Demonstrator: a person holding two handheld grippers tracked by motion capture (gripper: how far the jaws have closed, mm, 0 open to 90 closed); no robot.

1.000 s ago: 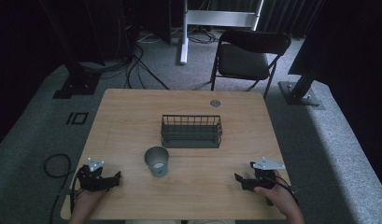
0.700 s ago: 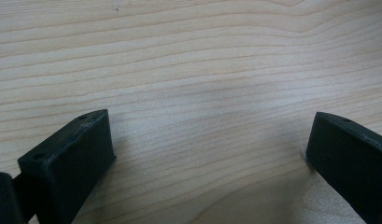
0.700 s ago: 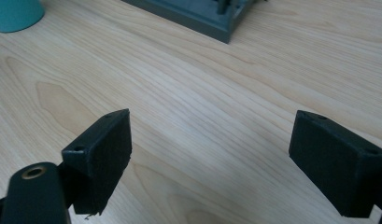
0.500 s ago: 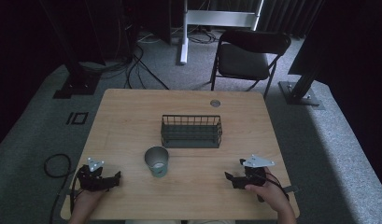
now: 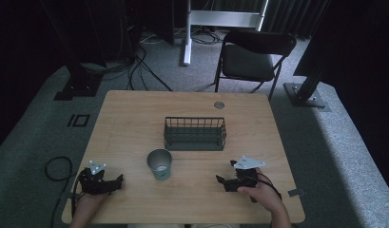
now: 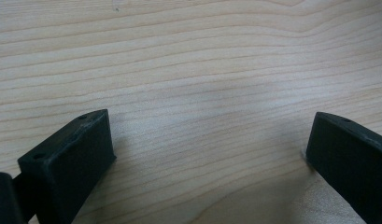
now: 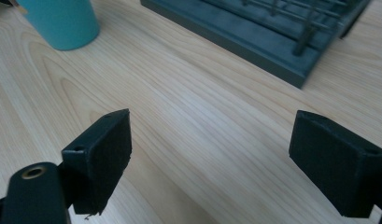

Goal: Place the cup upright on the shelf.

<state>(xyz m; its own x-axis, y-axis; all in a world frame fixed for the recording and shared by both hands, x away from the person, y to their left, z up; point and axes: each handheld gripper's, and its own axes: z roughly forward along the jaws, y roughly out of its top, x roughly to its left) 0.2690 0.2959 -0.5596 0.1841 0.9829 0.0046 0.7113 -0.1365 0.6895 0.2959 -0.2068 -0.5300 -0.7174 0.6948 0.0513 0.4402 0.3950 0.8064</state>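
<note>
Cup [image 5: 160,164] stands upright on the worktop [image 5: 135,118], mouth up, long axis vertical, just in front of the wire basket [image 5: 195,133], whose length runs left to right. Right gripper [image 5: 226,183] sits to the cup's right, angled toward it, fingers [image 7: 102,154] spread, empty. Left gripper [image 5: 117,183] rests near the front left corner, fingers [image 6: 72,158] spread wide over bare wood.
</note>
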